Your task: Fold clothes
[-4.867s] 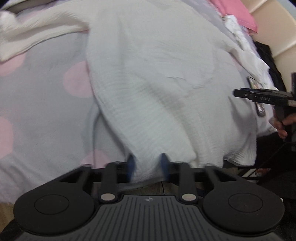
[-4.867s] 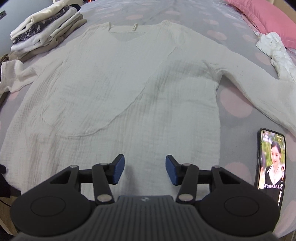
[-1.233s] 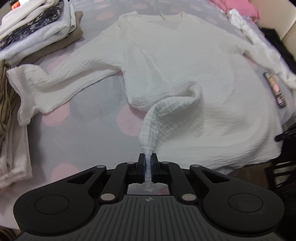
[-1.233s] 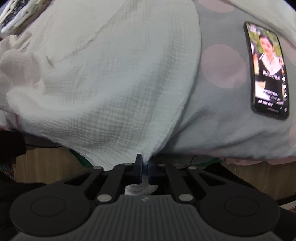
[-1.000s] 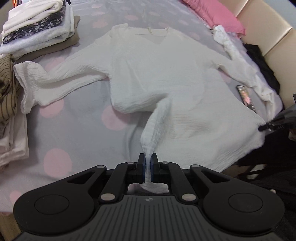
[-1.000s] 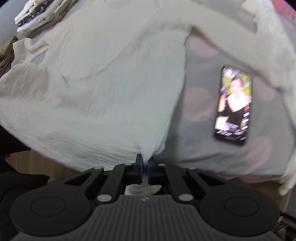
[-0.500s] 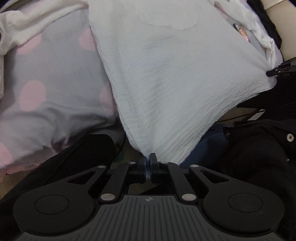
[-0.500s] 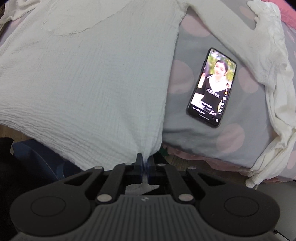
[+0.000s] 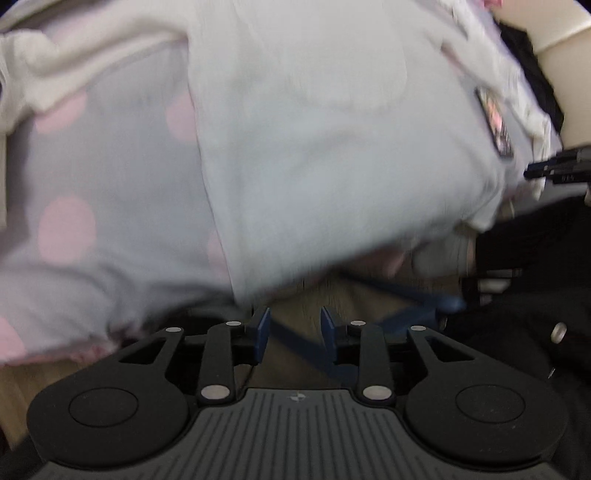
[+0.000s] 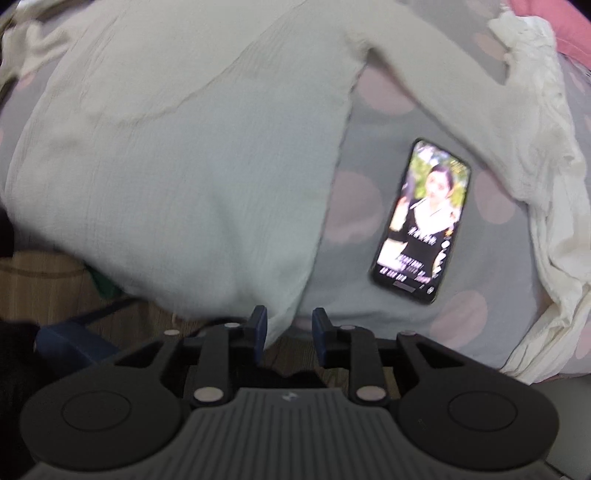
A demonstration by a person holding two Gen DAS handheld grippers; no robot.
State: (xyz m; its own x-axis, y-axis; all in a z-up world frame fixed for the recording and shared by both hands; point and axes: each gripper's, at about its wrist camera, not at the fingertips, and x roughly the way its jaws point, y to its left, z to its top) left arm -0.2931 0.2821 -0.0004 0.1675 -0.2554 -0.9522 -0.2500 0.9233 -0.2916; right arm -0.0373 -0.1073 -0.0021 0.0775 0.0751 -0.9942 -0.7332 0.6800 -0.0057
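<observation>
A white crinkled long-sleeved shirt lies spread flat on the grey bed sheet with pink dots; its hem hangs over the near bed edge. My left gripper sits just below the hem with its jaws opening and nothing between them. My right gripper is at the hem's right corner, jaws opening; the cloth corner hangs loose between the fingers and the pads do not press it. The right gripper also shows at the right edge of the blurred left wrist view.
A lit phone lies on the sheet right of the shirt. Another white garment is bunched at the bed's right edge, with a pink pillow behind. Below are wooden floor, a blue bar and dark clothing.
Both grippers were shut on the hem's corners and have opened and let go. The shirt has settled flat on the bed. The left gripper has sunk toward the bed edge.
</observation>
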